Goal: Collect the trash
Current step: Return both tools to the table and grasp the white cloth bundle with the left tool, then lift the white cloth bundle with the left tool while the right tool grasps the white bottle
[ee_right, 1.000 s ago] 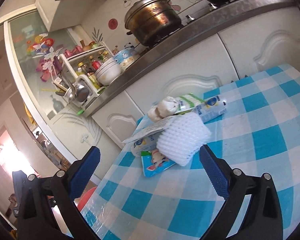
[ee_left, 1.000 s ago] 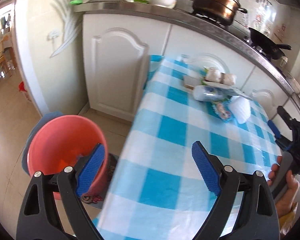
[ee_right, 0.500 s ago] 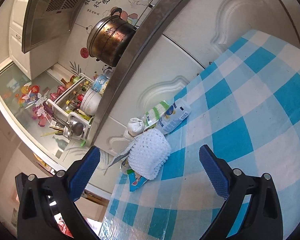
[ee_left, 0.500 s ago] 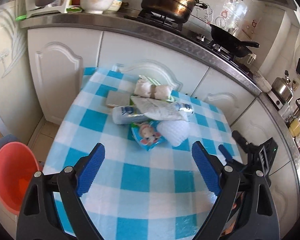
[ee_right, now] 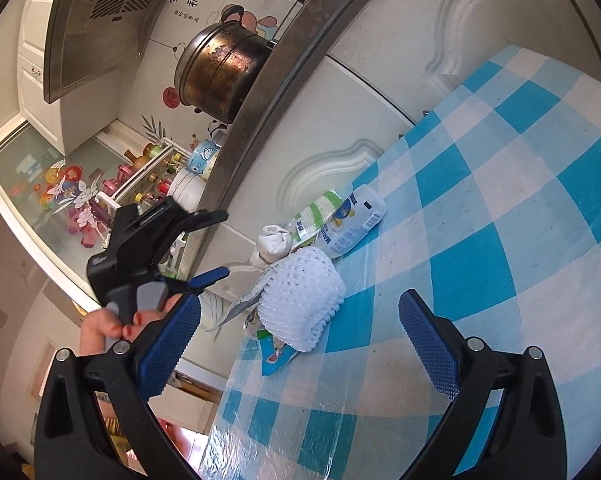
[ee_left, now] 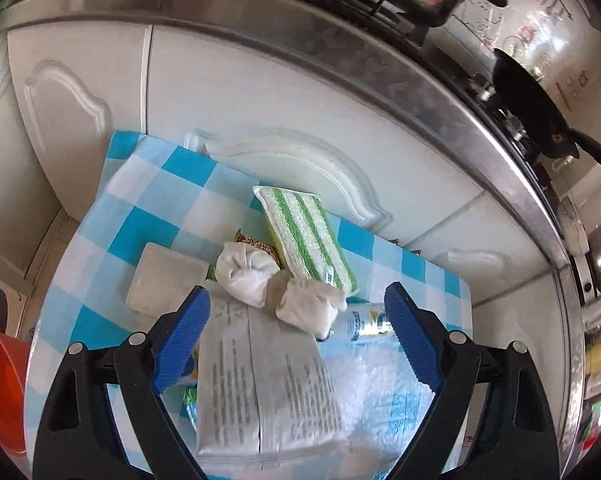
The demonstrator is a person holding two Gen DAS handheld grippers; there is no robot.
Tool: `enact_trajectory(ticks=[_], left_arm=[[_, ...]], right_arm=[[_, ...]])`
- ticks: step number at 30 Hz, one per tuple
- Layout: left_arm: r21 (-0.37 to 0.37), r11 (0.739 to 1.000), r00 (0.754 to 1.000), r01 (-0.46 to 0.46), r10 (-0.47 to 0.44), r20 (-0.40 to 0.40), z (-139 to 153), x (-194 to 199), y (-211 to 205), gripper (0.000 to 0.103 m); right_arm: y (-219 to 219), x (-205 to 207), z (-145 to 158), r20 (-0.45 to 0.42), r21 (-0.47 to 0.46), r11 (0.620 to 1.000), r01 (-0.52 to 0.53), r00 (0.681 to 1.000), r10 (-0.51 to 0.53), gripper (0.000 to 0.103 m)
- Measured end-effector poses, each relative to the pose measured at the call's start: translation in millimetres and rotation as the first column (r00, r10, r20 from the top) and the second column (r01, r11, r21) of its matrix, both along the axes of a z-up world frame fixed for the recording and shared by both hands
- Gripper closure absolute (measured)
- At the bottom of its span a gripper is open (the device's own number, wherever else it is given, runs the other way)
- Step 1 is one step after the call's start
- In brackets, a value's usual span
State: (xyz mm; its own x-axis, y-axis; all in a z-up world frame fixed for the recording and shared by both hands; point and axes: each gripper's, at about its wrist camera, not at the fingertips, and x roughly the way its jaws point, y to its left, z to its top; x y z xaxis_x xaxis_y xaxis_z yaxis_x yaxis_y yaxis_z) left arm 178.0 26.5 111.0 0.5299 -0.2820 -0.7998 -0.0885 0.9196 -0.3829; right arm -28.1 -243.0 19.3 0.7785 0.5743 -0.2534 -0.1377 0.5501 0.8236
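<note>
Left wrist view is showing the left gripper (ee_left: 296, 340) hanging over the trash pile (ee_left: 268, 300) on the bench (ee_left: 152, 216), jaws wide and holding nothing. A red bucket (ee_left: 0, 384) is peeking in beside the bench. Right wrist view is showing the right gripper (ee_right: 300, 344), jaws wide and empty, waiting near the pile. Next, I think, the left jaws are needing to drop and squeeze one piece.

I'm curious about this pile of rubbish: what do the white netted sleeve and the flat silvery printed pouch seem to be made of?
The white netted sleeve looks like soft foam mesh, matt, with a regular pattern of holes and a springy curl. The flat silvery printed pouch seems to be plastic or foil film: glossy, thin, creased, with a sealed seam along its edge.
</note>
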Motion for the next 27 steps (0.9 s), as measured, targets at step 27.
enact_trajectory(ticks=[27], left_arm=[[-0.042,0.997,0.988,0.062,-0.067,-0.140,-61,-35,-17,0.043]], right_arm=[[27,5,-4,-0.069,-0.124,0.989,-0.083,0.995,0.075,0.005]])
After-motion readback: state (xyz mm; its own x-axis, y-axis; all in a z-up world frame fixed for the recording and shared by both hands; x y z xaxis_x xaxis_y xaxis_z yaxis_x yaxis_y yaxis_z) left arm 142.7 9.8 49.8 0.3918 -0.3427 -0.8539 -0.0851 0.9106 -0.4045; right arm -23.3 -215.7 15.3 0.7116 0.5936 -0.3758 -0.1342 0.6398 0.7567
